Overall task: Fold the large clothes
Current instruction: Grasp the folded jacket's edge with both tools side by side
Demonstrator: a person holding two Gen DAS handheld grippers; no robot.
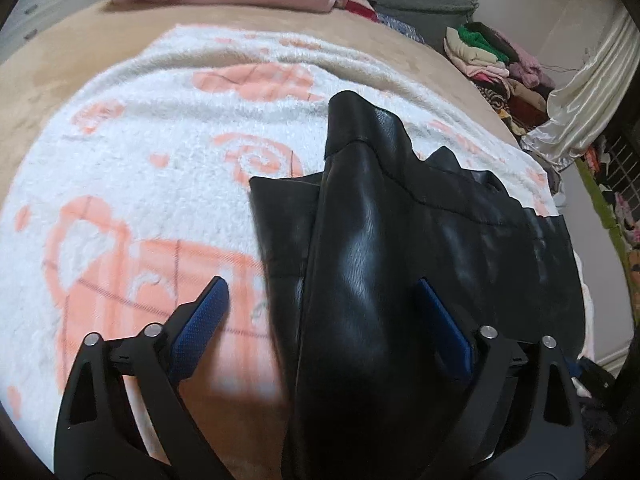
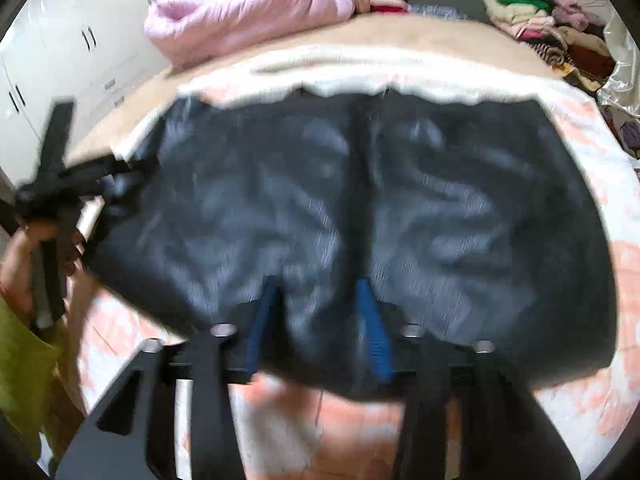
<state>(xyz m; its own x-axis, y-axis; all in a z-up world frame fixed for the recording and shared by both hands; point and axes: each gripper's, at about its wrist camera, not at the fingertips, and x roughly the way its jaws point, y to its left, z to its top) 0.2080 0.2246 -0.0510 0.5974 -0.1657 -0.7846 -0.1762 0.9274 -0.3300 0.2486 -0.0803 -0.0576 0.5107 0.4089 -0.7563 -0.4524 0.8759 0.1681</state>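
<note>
A black leather jacket (image 1: 400,240) lies on a white and pink blanket (image 1: 140,152) on the bed, with one sleeve (image 1: 360,160) folded over its body. My left gripper (image 1: 320,282) is open wide, and the sleeve runs between its blue pads (image 1: 200,320) without touching them. In the right wrist view the jacket (image 2: 440,200) is spread flat and blurred. My right gripper (image 2: 316,292) has its jaws narrow at the near hem with leather between them; blur hides whether the pads press. The left gripper (image 2: 116,184) shows at the jacket's left edge, held by a hand (image 2: 20,252).
A pink puffy coat (image 2: 248,12) lies at the bed's far end. Stacked clothes (image 1: 500,68) pile up at the far right beside a shiny curtain (image 1: 580,120). White wardrobe doors (image 2: 60,52) stand on the left. The person's green garment (image 2: 20,368) is at the lower left.
</note>
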